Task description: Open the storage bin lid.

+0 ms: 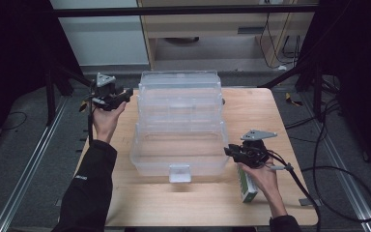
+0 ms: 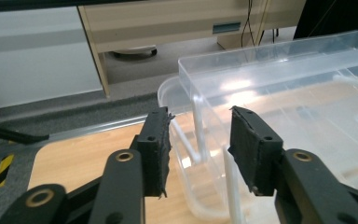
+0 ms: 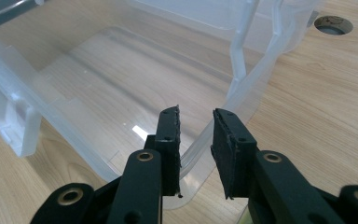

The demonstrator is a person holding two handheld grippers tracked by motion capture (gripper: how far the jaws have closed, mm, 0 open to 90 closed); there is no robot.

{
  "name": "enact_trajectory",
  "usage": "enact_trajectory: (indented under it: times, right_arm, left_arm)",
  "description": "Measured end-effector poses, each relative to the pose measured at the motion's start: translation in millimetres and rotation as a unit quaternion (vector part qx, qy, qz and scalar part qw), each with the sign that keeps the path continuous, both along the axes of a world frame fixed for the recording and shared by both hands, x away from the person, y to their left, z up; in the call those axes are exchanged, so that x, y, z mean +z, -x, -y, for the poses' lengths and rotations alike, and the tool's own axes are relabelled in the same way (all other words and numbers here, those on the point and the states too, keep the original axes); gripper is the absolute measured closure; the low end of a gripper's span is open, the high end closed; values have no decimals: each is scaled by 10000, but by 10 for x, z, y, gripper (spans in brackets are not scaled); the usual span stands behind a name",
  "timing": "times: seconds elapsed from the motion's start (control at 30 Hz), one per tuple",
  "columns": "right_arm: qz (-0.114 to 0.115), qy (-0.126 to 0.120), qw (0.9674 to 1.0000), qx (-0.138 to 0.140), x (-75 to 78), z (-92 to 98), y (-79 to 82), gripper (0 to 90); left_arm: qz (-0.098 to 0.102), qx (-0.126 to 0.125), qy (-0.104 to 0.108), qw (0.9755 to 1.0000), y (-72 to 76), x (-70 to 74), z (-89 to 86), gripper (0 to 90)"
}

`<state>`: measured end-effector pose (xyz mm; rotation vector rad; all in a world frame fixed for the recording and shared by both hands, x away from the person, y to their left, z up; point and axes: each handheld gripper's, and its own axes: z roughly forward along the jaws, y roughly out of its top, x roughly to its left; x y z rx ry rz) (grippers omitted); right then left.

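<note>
The left claw (image 2: 199, 140) stands open, its pads clear of the plastic, with the corner wall of the clear plastic organiser box (image 2: 279, 88) rising in the gap between them. In the high view this claw (image 1: 125, 94) sits at the counter's far left edge, just beside the box's upper tray.

The right claw (image 3: 196, 140) straddles the rim of the box's bottom tub (image 3: 121, 84) at its near right corner. Its pads are close together, the rim running between them; whether they press on it I cannot tell. In the high view this claw (image 1: 229, 151) is at the tub's right end, and the hand behind it (image 1: 263, 176) lies over a small green and white carton (image 1: 246, 189) near the counter's near right corner.

The box (image 1: 181, 123) stands opened out in the middle of the wooden counter (image 1: 265, 116), its tiers stepping back toward the far edge, its latch (image 1: 179, 173) facing the near edge.
</note>
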<state>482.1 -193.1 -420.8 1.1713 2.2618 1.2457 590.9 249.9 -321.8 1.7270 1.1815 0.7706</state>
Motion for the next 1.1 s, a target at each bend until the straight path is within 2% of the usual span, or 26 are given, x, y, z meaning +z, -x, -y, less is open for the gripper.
enact_trajectory:
  times: [0.03, 0.07, 0.1, 0.13, 0.27, 0.3, 0.33, 0.37, 0.47, 0.57, 0.67, 0.83, 0.9, 0.93, 1.1]
  right_arm:
    - [-17, -33, 10000, -5, -4, 6, -1, 718]
    - [-41, -65, 10000, 1, -5, 13, -6, 717]
    - [-41, -65, 10000, 1, -5, 13, -6, 717]
    - [-47, -66, 10000, -5, -4, 11, -5, 717]
    - [-56, -63, 10000, 15, -2, 14, -12, 715]
    - [-58, -65, 10000, 15, -2, 15, -12, 715]
    - [-58, -64, 10000, 15, -2, 15, -12, 715]
    - [-58, -64, 10000, 15, -2, 15, -12, 715]
    - [-80, -72, 9999, 14, 0, 17, -17, 714]
    - [-99, -83, 9999, 21, 0, 19, -21, 713]
    - [-103, -82, 9999, 20, 1, 19, -21, 713]
    - [-96, -73, 9999, 19, 1, 17, -20, 714]
    - [-91, -73, 9999, 22, 1, 18, -21, 714]
    - [-98, -75, 9999, 16, 1, 17, -20, 715]
    - [-95, -71, 9999, 9, 2, 15, -16, 716]
  left_arm:
    - [25, 18, -10, 10000, 51, -4, -17, 540]
    - [11, -63, 104, 9999, 159, -12, -59, 530]
    - [11, -63, 104, 9999, 159, -12, -59, 525]
    - [22, -108, 128, 9999, 219, -20, -72, 525]
    - [71, -251, 148, 9996, 447, -71, -102, 521]
    - [73, -288, 98, 9995, 502, -87, -110, 519]
    - [17, -305, 35, 9995, 608, -129, -117, 521]
    - [17, -305, 35, 9995, 608, -129, -117, 521]
    - [-108, -394, 51, 9992, 761, -210, -120, 524]
    - [-262, -490, -60, 9984, 924, -365, -103, 534]
    - [-352, -564, -41, 9978, 992, -458, -90, 549]
    - [-622, -707, -241, 9953, 1115, -699, -18, 578]
    - [-778, -791, -233, 9936, 1138, -778, 4, 595]
    - [-832, -782, -346, 9929, 1158, -826, 10, 607]
    - [-1018, -844, -369, 9905, 1170, -913, 29, 656]
